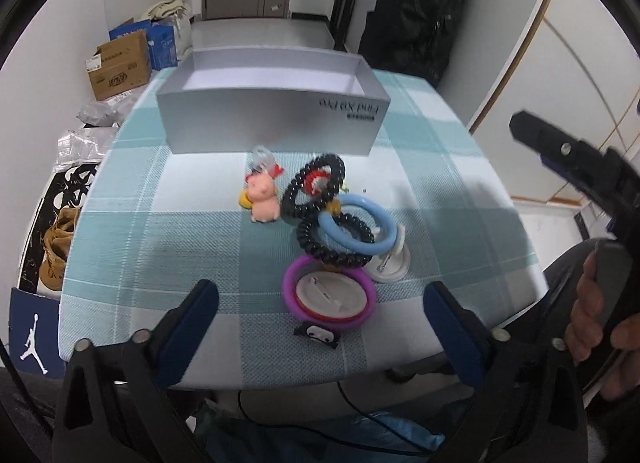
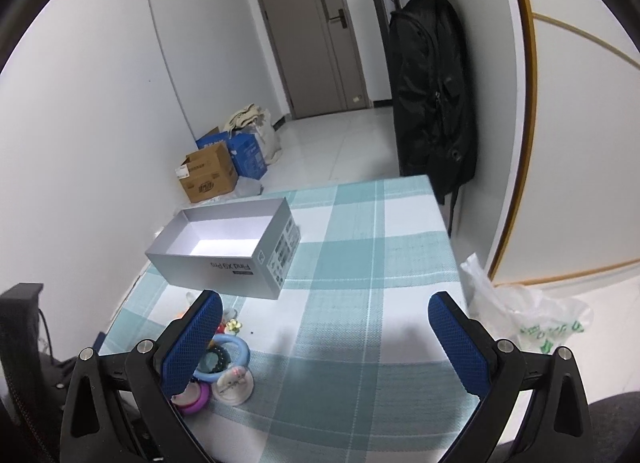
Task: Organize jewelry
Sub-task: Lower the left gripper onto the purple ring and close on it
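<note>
Two grippers, both with fingers spread wide and holding nothing. Left gripper (image 1: 320,327) hovers low over the near table edge, aimed forward at the jewelry cluster. Right gripper (image 2: 325,343) sits higher on the right, over bare checked tablecloth (image 2: 360,263); right hand (image 1: 596,327) wraps its handle. Cluster between left fingers and grey box (image 1: 276,119): purple ring (image 1: 289,283), blue ring (image 1: 360,227), black coil bands (image 1: 316,187), pink pig charm (image 1: 263,199). Box open-topped, long axis running left-right across the table's far side.
</note>
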`<action>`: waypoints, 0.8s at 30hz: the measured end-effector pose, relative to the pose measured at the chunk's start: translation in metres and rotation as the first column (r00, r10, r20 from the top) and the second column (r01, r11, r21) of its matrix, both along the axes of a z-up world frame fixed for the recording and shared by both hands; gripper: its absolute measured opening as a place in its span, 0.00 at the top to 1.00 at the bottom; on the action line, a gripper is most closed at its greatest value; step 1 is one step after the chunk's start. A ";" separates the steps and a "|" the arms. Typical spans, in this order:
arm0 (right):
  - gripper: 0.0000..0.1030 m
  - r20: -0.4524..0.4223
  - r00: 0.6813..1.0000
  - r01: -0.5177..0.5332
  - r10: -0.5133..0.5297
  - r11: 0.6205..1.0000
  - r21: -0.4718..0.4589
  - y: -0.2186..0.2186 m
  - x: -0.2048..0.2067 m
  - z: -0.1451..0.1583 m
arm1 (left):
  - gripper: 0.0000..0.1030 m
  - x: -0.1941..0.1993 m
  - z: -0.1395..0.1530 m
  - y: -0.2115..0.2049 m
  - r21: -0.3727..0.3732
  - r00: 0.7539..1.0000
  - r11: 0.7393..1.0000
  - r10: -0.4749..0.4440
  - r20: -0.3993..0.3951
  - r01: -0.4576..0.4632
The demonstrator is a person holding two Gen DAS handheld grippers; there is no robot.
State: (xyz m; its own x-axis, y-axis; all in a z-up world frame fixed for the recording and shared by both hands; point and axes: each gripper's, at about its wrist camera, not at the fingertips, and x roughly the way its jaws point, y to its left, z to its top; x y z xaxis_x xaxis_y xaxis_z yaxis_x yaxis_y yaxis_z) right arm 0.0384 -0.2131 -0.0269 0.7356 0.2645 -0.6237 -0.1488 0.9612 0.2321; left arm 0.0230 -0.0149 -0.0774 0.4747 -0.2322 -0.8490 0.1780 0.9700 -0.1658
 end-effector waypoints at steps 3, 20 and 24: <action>0.00 -0.001 1.000 -0.012 0.012 1.000 -0.005 0.002 0.000 -0.001 | 0.16 0.000 -0.006 -0.002 0.028 0.999 0.999 -0.018 -0.031 0.019; 0.00 -0.019 1.000 -0.022 0.023 1.000 0.014 0.002 0.003 -0.002 | 0.52 0.007 -0.009 0.006 -0.006 0.997 1.000 -0.028 -0.065 0.028; 0.00 -0.021 0.999 -0.024 0.024 1.000 0.013 0.002 0.003 -0.003 | 0.52 0.006 -0.004 0.016 -0.063 0.998 0.998 -0.002 -0.067 -0.002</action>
